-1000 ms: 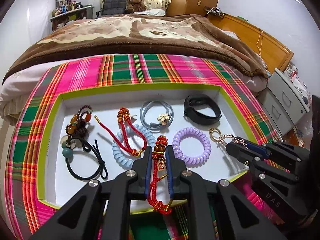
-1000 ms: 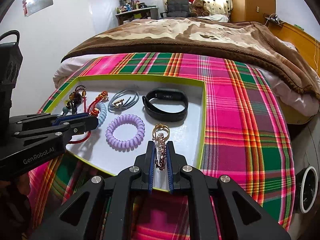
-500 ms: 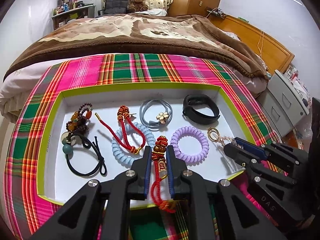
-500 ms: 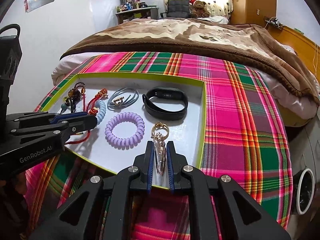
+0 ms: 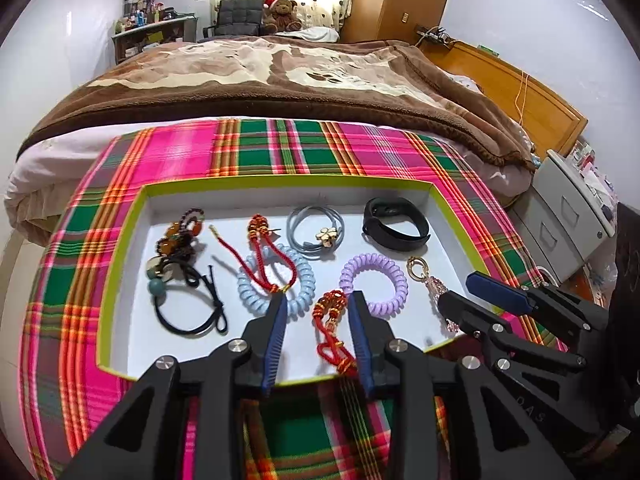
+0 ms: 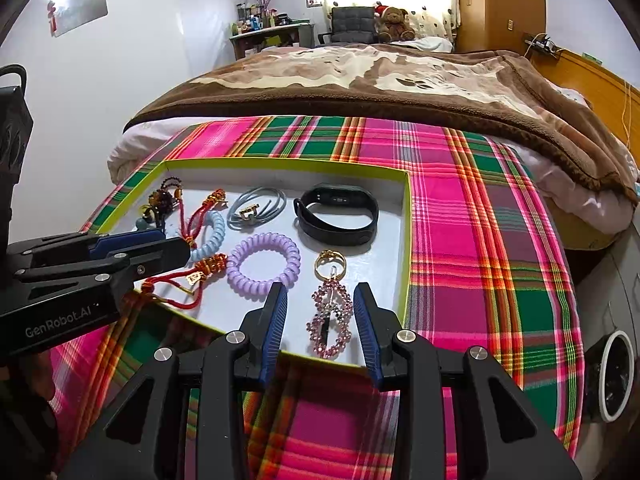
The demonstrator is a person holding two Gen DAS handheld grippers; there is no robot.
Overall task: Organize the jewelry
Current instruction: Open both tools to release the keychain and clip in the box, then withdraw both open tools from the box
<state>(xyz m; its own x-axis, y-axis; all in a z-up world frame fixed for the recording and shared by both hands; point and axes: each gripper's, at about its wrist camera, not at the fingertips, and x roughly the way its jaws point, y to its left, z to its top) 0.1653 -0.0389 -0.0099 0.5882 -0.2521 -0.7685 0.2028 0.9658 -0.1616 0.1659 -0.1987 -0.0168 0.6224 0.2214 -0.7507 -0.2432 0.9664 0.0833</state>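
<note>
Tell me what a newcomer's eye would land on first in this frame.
Probably the loud pink-and-green plaid cloth on the bed, and the white tray with a lime rim lying on it, dotted with hair ties and bracelets. Next, both tools hang open at the tray's near edge: the left tool around a red knotted cord charm, the right tool around a pink beaded keychain.

In the tray (image 5: 124,232), the watch band (image 5: 394,226) lies at the far right corner (the keychain (image 6: 330,312) by the near edge).

A home bedroom: blanketed bed (image 5: 280,76), teddy bear (image 5: 282,10), wooden wardrobe (image 5: 396,0).
</note>
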